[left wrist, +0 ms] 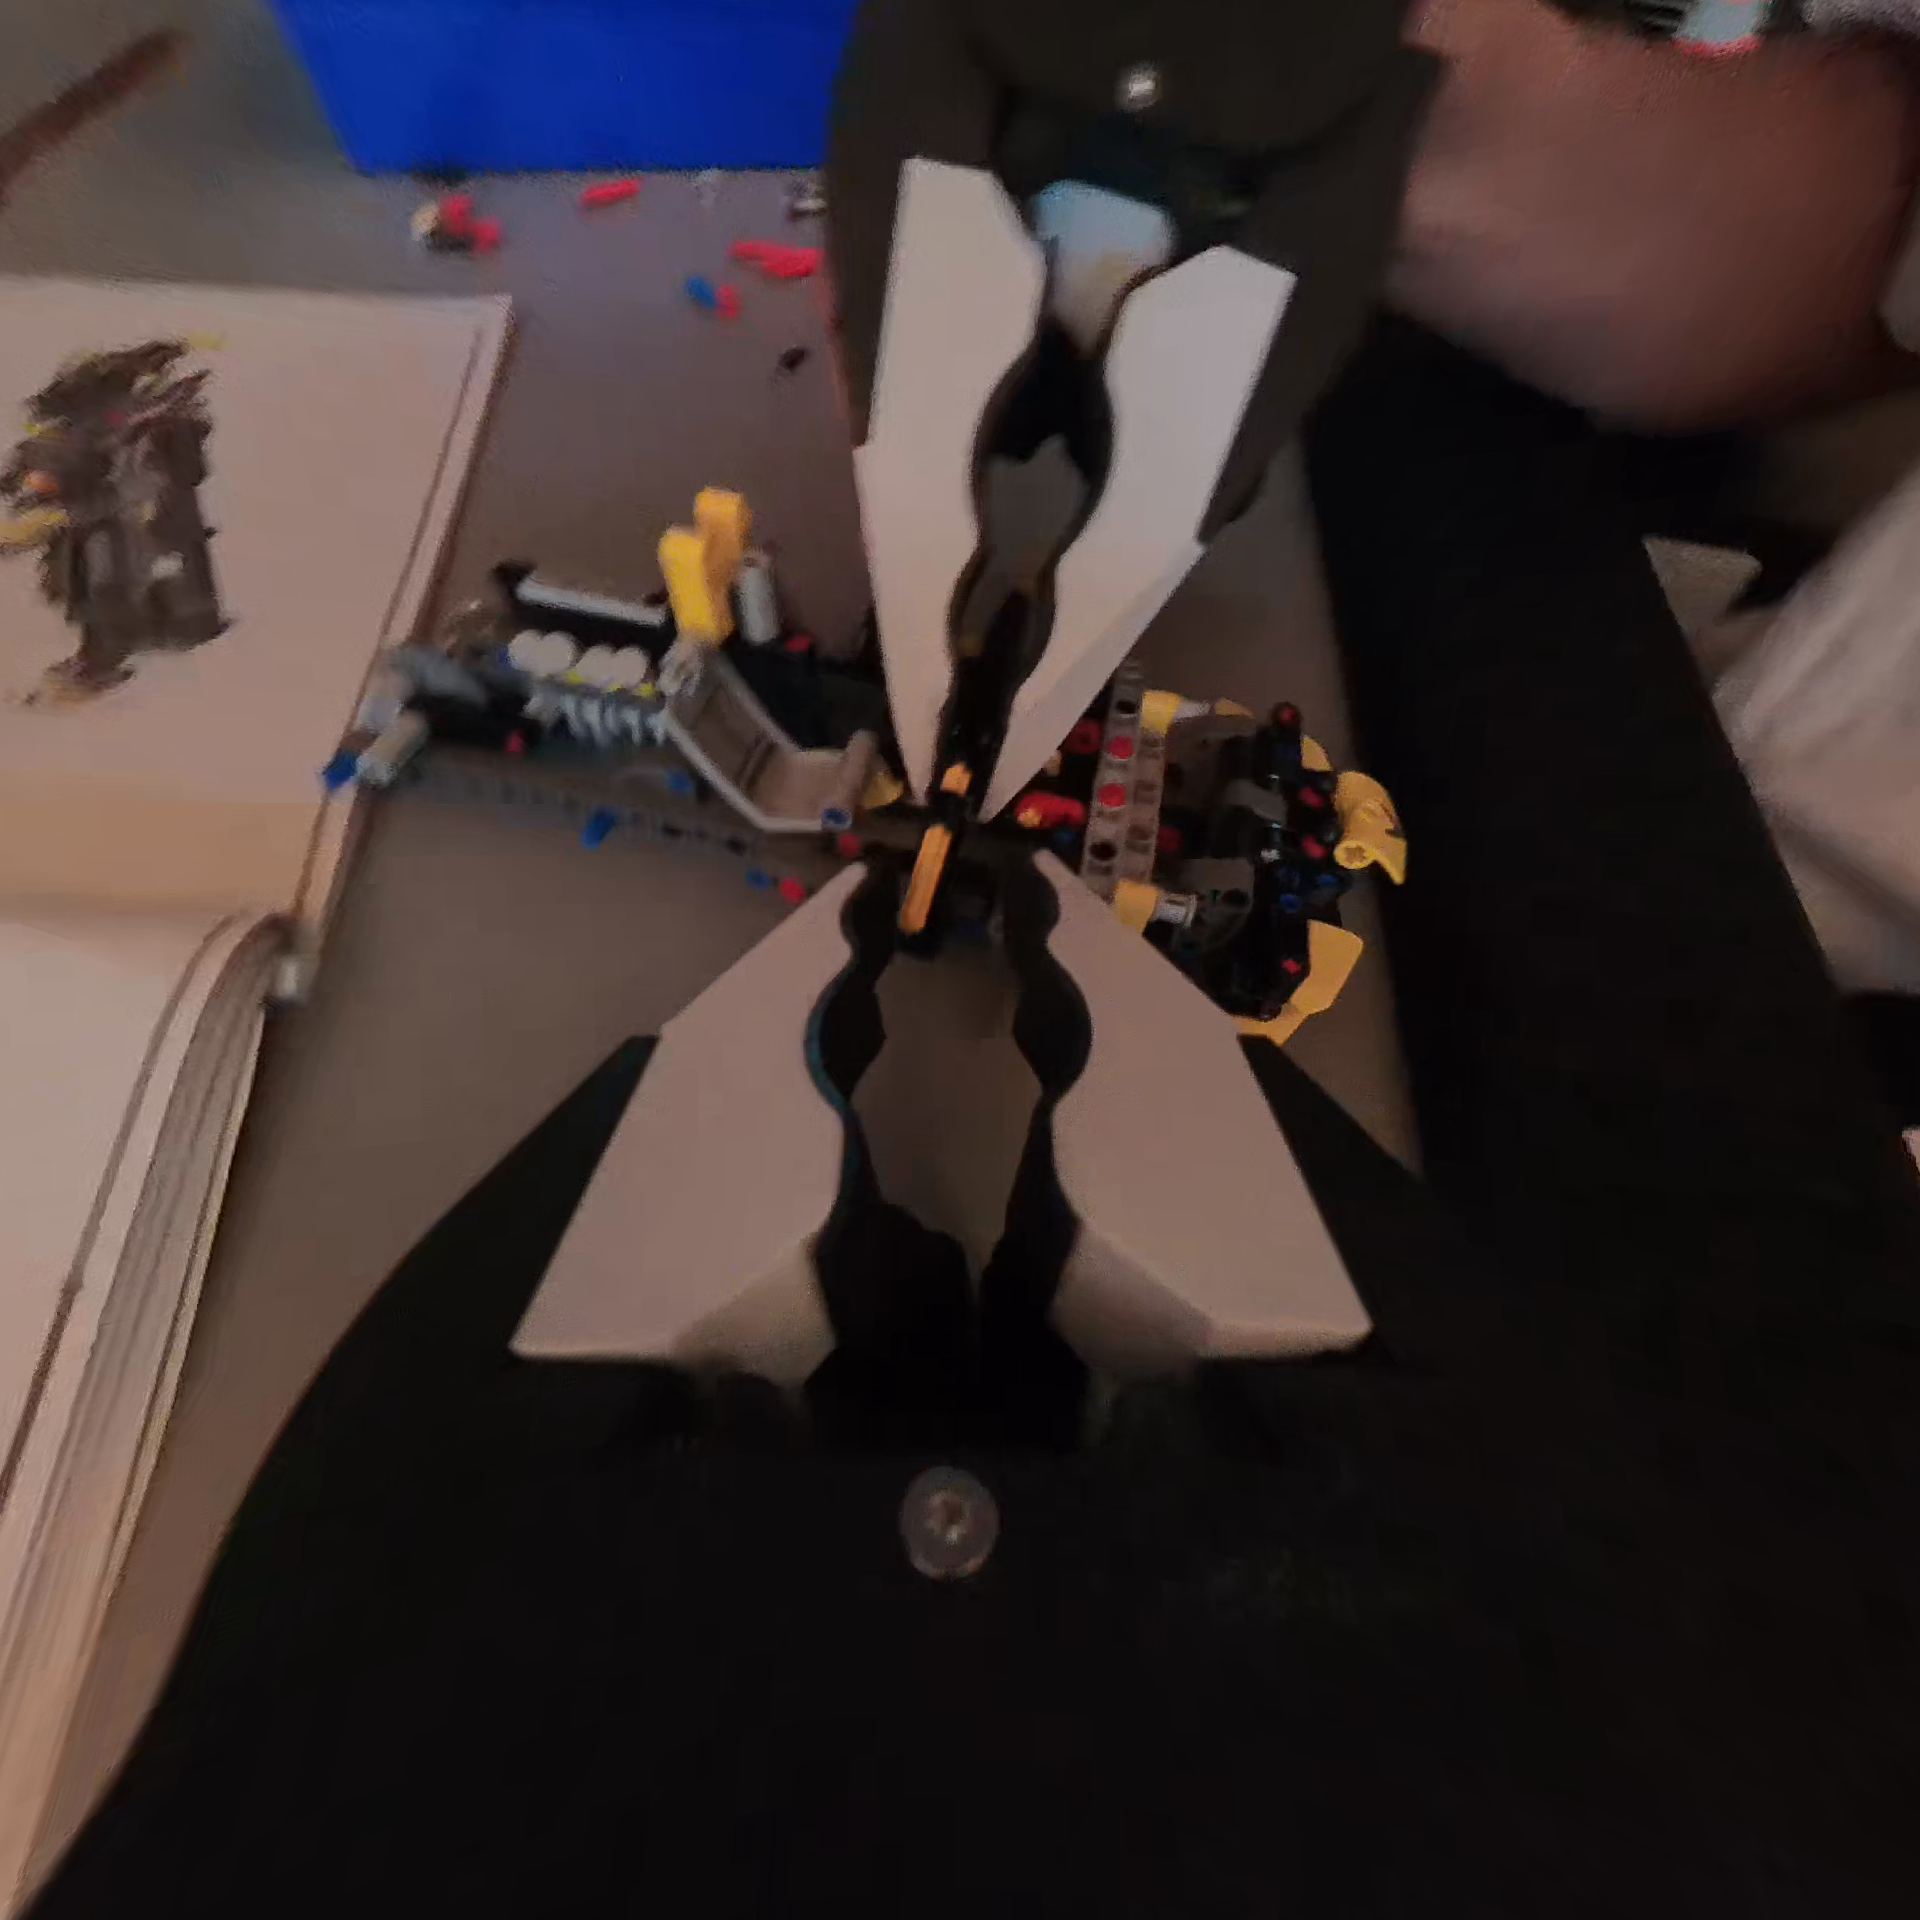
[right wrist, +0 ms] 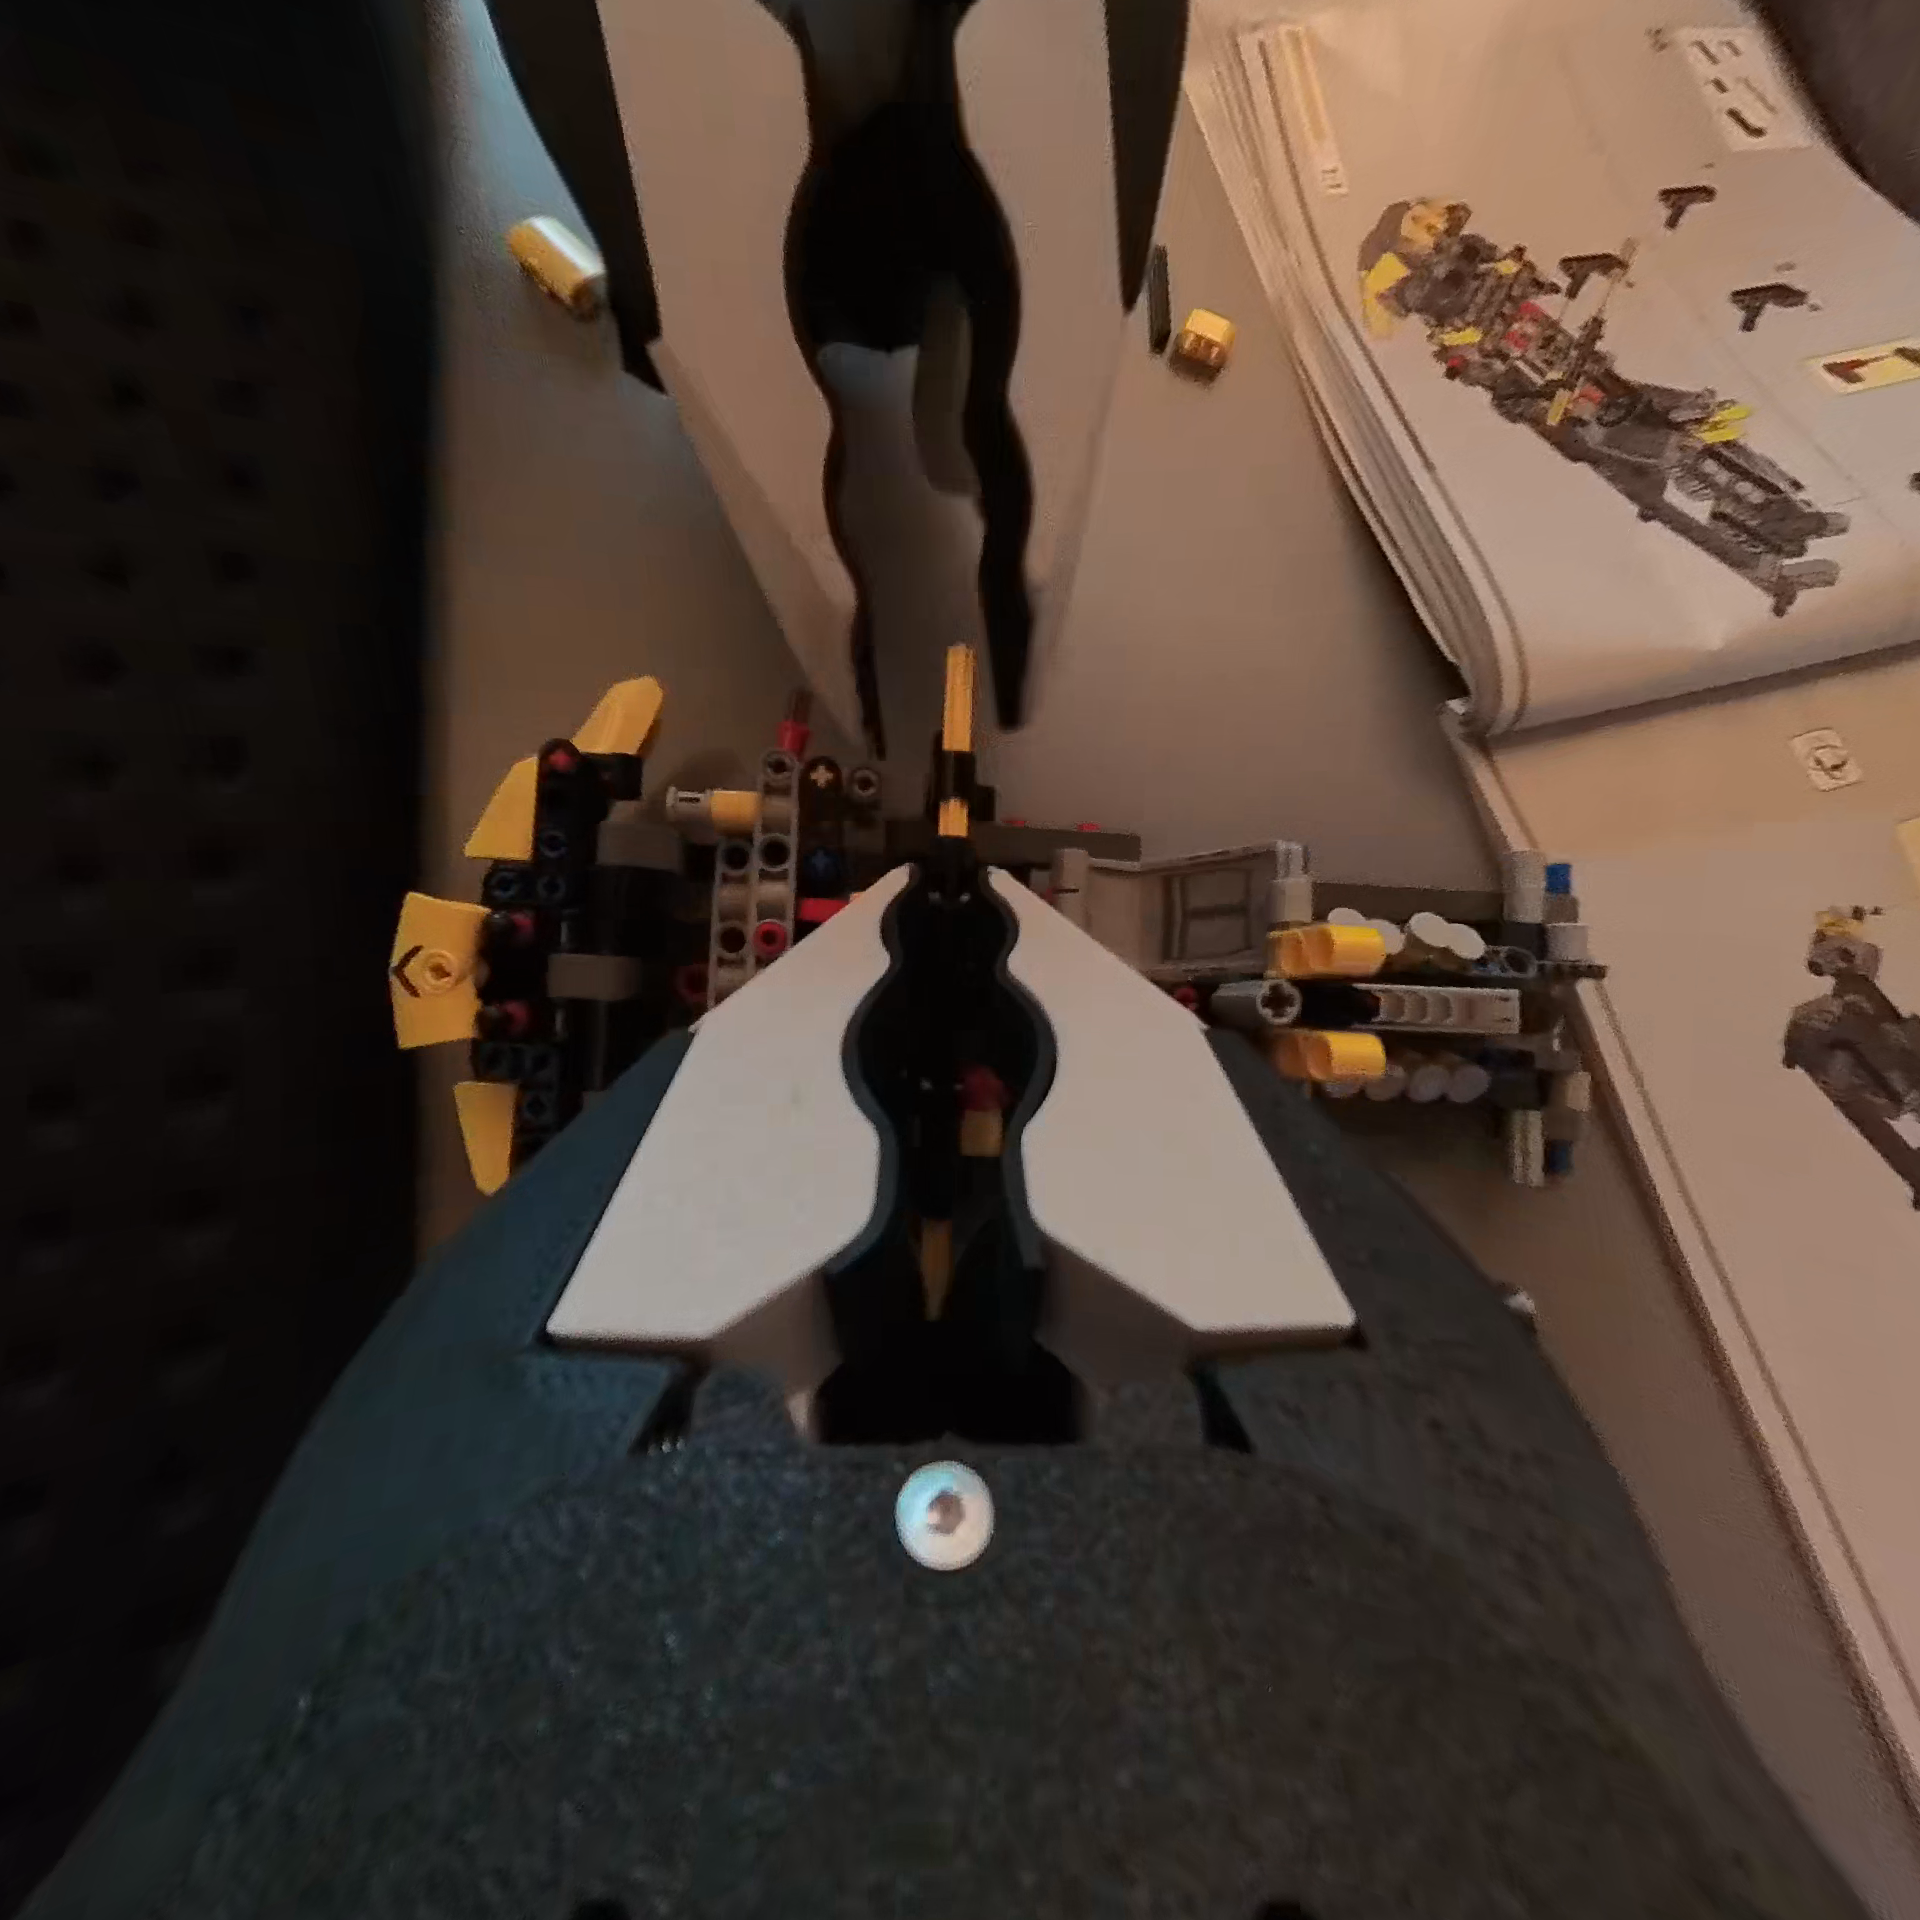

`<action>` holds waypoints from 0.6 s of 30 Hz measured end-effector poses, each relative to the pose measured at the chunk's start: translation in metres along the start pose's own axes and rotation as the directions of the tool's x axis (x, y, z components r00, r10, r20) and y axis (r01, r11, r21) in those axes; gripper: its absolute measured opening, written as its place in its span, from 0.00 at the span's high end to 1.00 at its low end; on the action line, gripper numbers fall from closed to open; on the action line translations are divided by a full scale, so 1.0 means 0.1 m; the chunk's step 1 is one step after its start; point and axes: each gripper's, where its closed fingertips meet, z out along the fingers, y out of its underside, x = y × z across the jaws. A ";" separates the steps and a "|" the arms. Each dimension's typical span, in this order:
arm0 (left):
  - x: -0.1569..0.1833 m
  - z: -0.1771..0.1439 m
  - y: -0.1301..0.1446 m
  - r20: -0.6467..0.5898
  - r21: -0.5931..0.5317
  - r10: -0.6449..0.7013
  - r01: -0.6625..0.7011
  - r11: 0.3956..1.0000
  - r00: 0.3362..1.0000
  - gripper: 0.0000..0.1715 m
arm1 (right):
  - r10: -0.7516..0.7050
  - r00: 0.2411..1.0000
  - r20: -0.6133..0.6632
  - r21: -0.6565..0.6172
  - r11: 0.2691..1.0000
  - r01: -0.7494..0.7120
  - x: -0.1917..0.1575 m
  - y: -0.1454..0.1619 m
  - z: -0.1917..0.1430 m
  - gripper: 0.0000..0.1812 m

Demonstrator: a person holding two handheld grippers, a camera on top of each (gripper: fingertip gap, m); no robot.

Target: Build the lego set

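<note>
Here both grippers meet at the middle of the lego model [left wrist: 1039, 821] lying on the bench [left wrist: 499, 997].
Left gripper [left wrist: 951, 883] and right gripper [right wrist: 940, 883] have fingers clenched on its thin yellow-black piece [right wrist: 954, 758]; light, rigid, likely to pop apart, so grip the frame beams.
</note>
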 end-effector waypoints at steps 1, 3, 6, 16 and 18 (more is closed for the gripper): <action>-0.01 0.03 -0.01 -0.010 0.007 0.025 -0.025 1.000 1.000 0.93 | 0.003 1.000 0.009 -0.003 1.000 -0.003 -0.01 0.01 0.01 0.96; -0.02 0.07 -0.01 -0.042 0.023 0.037 -0.036 0.999 0.998 0.97 | 0.004 1.000 0.016 0.002 1.000 -0.004 -0.01 0.03 0.02 0.96; -0.02 0.09 -0.02 -0.034 0.025 0.078 -0.077 0.997 0.996 0.97 | 0.028 0.999 0.024 0.039 0.999 -0.029 0.00 0.04 0.01 0.96; -0.01 0.17 0.01 -0.078 -0.015 0.129 -0.131 0.991 0.989 0.97 | -0.021 0.999 -0.034 0.169 0.985 0.027 0.01 -0.01 -0.09 0.96; 0.00 0.19 0.02 -0.088 -0.021 0.164 -0.167 0.986 0.982 0.97 | -0.001 1.000 -0.025 0.174 0.985 0.005 0.01 -0.01 -0.09 0.96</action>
